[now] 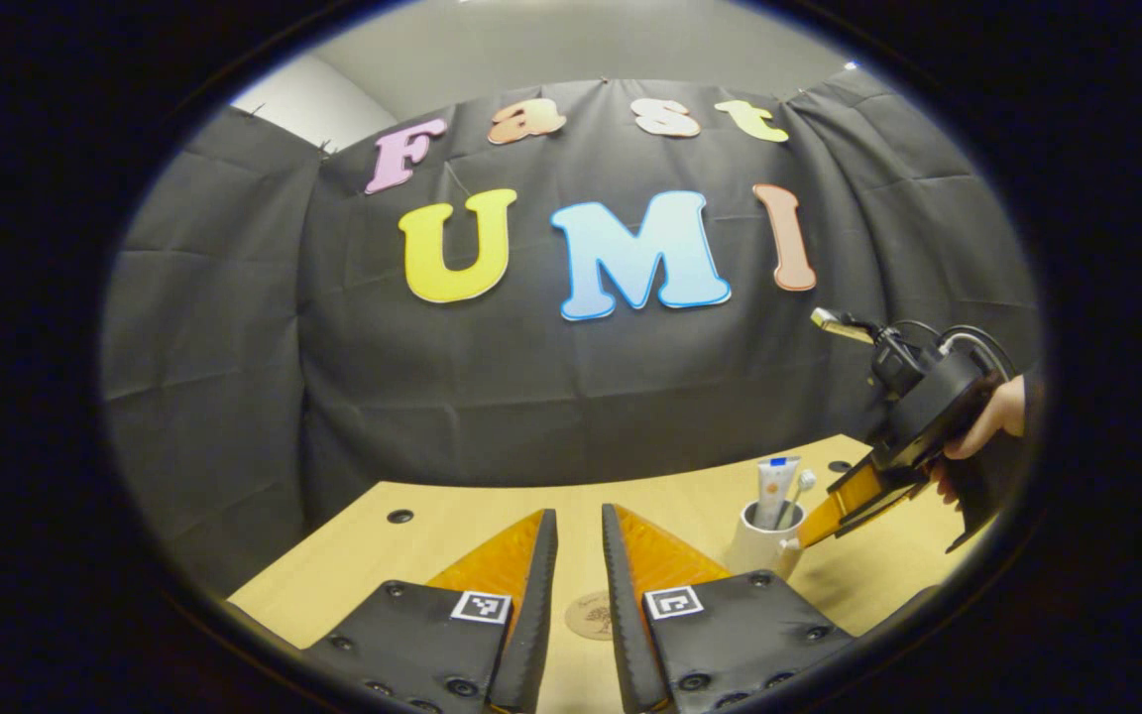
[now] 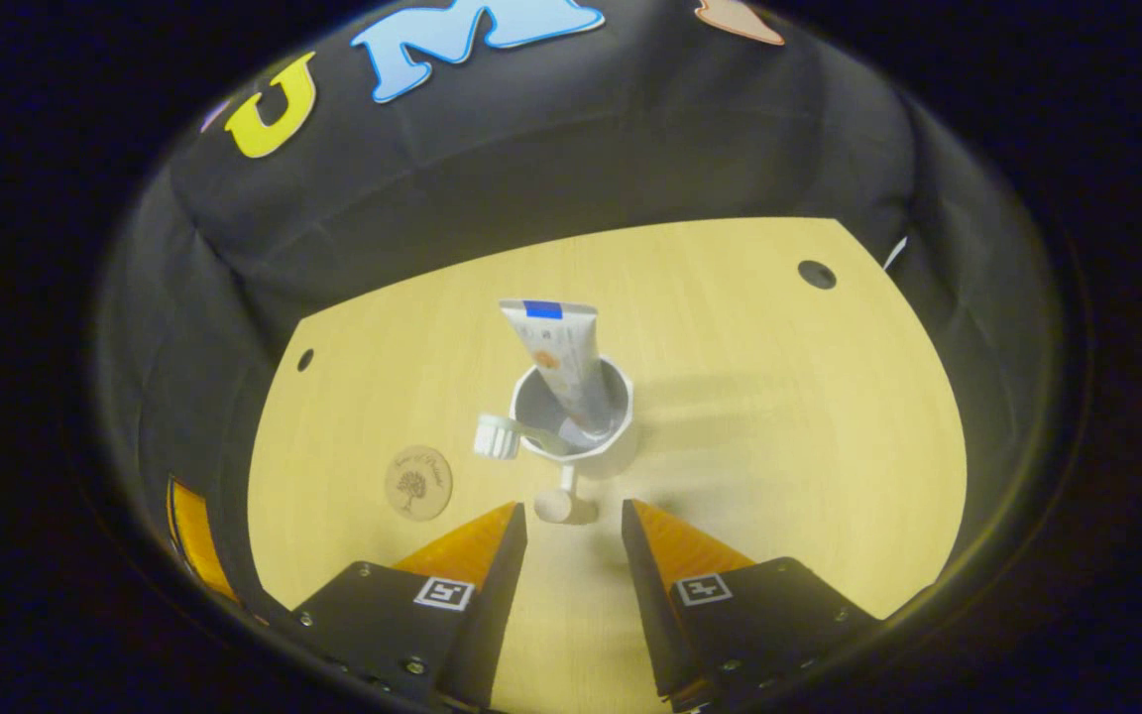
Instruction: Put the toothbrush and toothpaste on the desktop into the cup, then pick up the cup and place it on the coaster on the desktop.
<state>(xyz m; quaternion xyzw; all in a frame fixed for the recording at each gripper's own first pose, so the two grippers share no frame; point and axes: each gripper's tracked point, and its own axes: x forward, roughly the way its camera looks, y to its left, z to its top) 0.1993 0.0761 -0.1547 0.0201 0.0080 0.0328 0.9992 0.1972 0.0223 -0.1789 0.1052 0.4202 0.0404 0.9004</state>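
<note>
Toothbrush [image 2: 504,434] and toothpaste [image 2: 563,362] both stand in the cup [image 2: 599,436], so loading looks done. Cup sits on the desk [image 2: 779,397], apart from the coaster [image 2: 418,482], so the move is left. Right gripper [image 2: 573,526] hovers above the cup handle, fingers apart, empty. Left gripper [image 1: 579,535] fingers slightly apart, empty, coaster between them.

both the left gripper [image 1: 579,521] and right gripper [image 2: 573,516] hover parted, holding nothing.
</note>
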